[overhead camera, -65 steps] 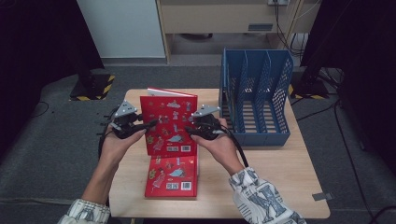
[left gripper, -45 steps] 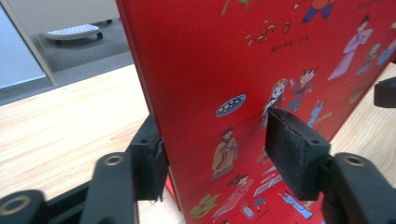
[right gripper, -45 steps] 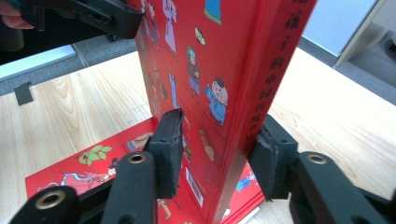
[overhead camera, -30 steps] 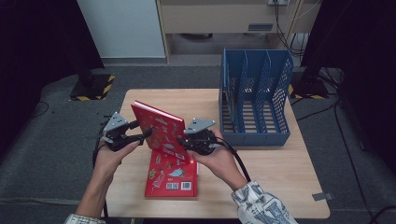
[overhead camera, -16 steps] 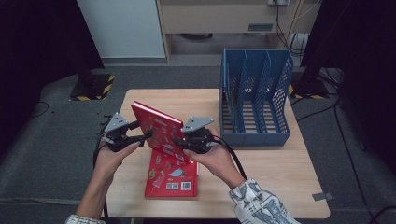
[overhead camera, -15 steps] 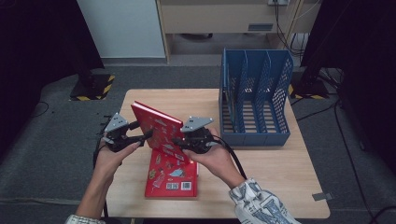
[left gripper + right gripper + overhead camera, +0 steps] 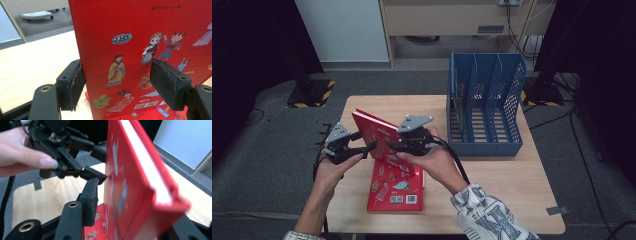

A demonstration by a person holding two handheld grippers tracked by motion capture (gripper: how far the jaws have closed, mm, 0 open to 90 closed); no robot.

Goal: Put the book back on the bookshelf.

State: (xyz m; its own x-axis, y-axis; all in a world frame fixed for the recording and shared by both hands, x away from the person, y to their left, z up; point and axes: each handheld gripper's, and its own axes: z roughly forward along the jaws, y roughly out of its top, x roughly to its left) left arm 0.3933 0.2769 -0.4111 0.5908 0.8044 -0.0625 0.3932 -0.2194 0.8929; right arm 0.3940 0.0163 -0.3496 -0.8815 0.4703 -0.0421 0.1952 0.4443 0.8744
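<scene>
Left of centre in the high view, a red book (image 7: 374,134) is lifted off the wooden table (image 7: 512,190) and tilted, held between both grippers. From the frame's left, the left gripper (image 7: 362,148) straddles its edge; in the left gripper view the book (image 7: 150,50) stands between the pads (image 7: 167,85) with the jaws fairly wide, contact unclear. The right gripper (image 7: 393,146) takes the opposite edge, its jaws close on either cover. Both hands reach up from the bottom edge. A second red book (image 7: 396,192) lies flat below; a blue file rack (image 7: 484,107) stands at right.
</scene>
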